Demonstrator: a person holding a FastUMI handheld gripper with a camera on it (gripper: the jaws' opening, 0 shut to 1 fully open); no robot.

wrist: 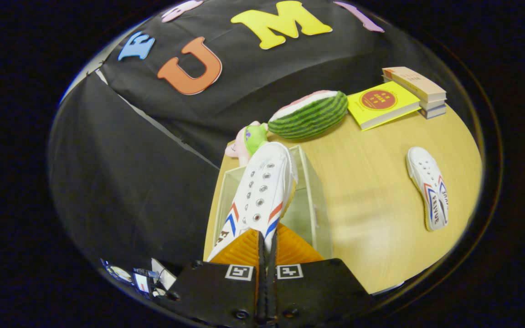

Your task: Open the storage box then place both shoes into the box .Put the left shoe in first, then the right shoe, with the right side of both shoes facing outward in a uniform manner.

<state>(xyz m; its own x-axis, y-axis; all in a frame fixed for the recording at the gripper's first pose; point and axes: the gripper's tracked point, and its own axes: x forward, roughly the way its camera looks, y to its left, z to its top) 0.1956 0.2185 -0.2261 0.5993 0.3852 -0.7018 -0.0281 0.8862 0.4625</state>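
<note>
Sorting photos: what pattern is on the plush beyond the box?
Green watermelon stripes, clearest in the gripper view.

Light wood-grain table [372, 218], bearing all items. Clear storage box [310, 200] just ahead of the gripper [267, 241], standing near the table's edge. Striped white shoe [429, 193] lying flat, well apart to the right of the fingers. Watermelon-shaped cushion [310, 114] beyond the box, with a pink and green plush toy [249, 141] beside it. Yellow book [383, 107] farther right, touching a stack of books [419, 91]. Fingers pressed together on a second shoe's heel.
</note>
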